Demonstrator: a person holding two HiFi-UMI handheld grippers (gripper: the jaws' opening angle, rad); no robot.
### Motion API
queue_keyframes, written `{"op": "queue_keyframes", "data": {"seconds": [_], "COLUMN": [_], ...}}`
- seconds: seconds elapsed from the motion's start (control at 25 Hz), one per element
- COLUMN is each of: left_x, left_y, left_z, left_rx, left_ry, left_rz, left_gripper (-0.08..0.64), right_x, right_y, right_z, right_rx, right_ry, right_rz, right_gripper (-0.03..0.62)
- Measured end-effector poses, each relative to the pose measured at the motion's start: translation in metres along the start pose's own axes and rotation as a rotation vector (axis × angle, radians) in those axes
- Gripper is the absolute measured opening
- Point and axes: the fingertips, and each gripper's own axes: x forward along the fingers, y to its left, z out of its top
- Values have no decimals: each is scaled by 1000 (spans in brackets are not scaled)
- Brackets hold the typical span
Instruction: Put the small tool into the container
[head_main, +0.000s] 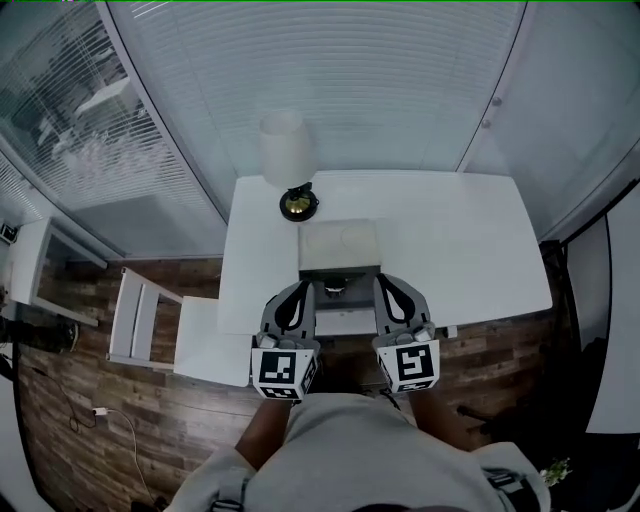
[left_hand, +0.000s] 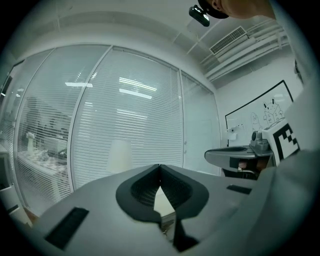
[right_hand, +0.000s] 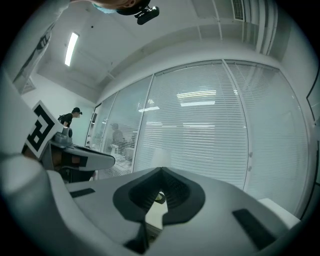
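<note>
While a person stands at the near edge of a white surface (head_main: 470, 240), seen from above, an open pale box (head_main: 340, 243) sits near the middle of it. Just on the near side of the box lies the small tool (head_main: 334, 290), a grey shape too small to make out in detail; it is outside the box.

The left gripper (head_main: 298, 292) is held on the near side of the box, just left of the tool. The right gripper (head_main: 392, 287) is just right of the tool. Each carries a marker cube at its back end.

In the left gripper view, the fingers (left_hand: 142, 187) are pressed together at the tips with nothing between them. In the right gripper view, the fingers (right_hand: 177, 192) are likewise pressed together and empty.

Beyond the box and a little to its left, a lamp (head_main: 285, 150) with a white shade stands on a round black base. Left of the box, off the surface, is a white chair (head_main: 205, 345) on a dark wooden floor (head_main: 90, 400).
</note>
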Motion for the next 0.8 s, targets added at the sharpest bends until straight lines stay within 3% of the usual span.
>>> {"op": "queue_keyframes", "data": {"seconds": [0.16, 0.8], "left_x": [-5, -9], "left_y": [1, 2], "left_z": [-1, -11], "left_rx": [-15, -24], "left_ry": [-2, 16], "left_rz": [7, 7], "left_gripper": [23, 23], "right_x": [-2, -3], "right_y": [7, 11], "right_z": [1, -18], "right_rx": [-31, 12], "right_ry": [-8, 38], "right_rz": [19, 26], "right_gripper": [25, 25]}}
